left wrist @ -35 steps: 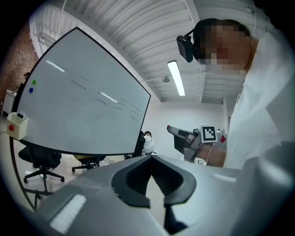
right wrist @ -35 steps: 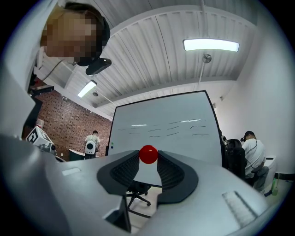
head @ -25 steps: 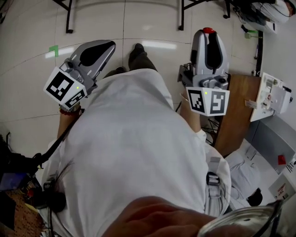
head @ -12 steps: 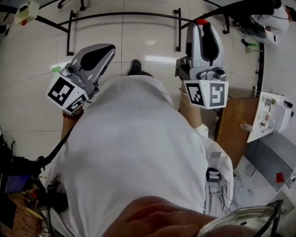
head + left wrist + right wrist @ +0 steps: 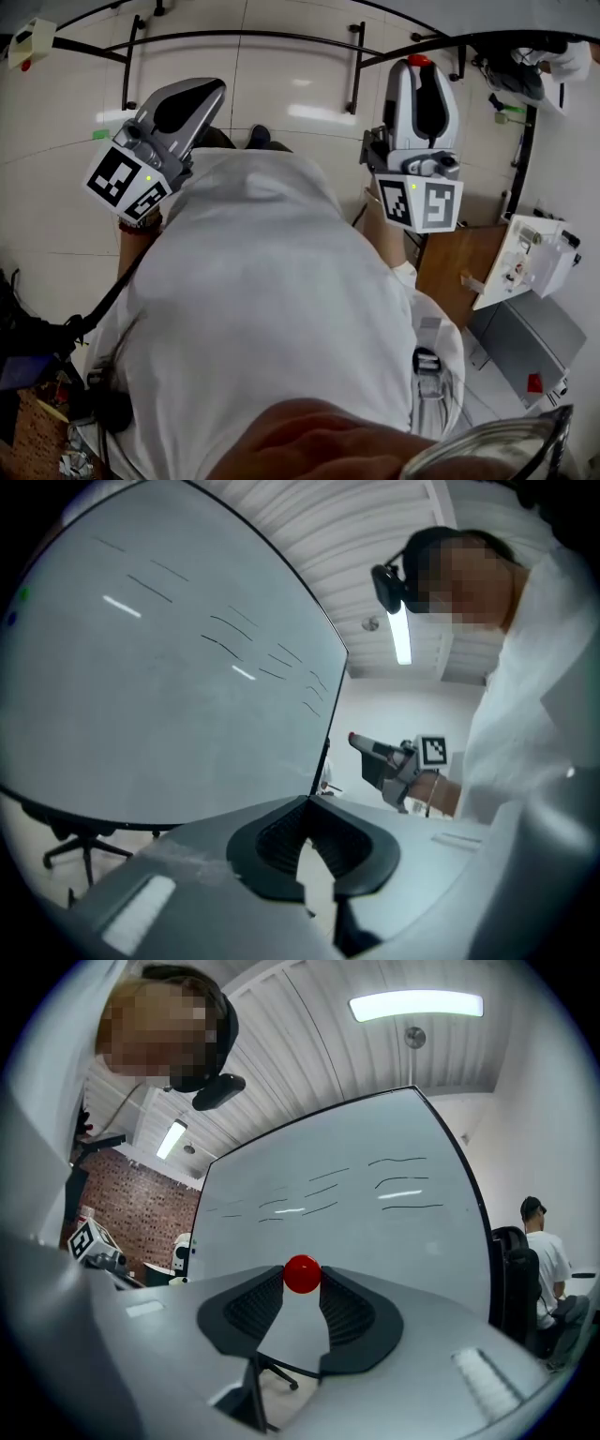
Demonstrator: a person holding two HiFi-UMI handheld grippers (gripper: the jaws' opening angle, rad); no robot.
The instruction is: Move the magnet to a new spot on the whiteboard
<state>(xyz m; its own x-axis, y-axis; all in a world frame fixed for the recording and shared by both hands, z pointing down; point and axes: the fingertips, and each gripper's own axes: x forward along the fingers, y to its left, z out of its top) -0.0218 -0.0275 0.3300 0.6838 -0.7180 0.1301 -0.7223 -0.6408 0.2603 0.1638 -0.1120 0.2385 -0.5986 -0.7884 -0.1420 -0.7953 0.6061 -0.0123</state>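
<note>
A small red magnet (image 5: 302, 1274) is pinched at the tips of my right gripper (image 5: 302, 1281), which is shut on it. In the head view the magnet (image 5: 420, 61) shows as a red dot at the front end of the right gripper (image 5: 421, 67). The whiteboard (image 5: 375, 1213) fills the view behind it, some distance away, with faint pen strokes. My left gripper (image 5: 212, 87) is held up at the left, its jaws together with nothing in them (image 5: 307, 802). The whiteboard (image 5: 159, 667) also fills the left gripper view, with the right gripper (image 5: 386, 757) beyond its edge.
The whiteboard's black stand legs (image 5: 234, 37) cross the tiled floor ahead. A wooden table (image 5: 448, 267) and a white device (image 5: 525, 262) sit at the right. An office chair (image 5: 511, 1279) and another person (image 5: 546, 1251) are beside the board's right edge.
The head view has tilted forward, bringing the stand legs into sight. Both grippers stay raised; the right one keeps the magnet, and the left has shifted slightly left.
</note>
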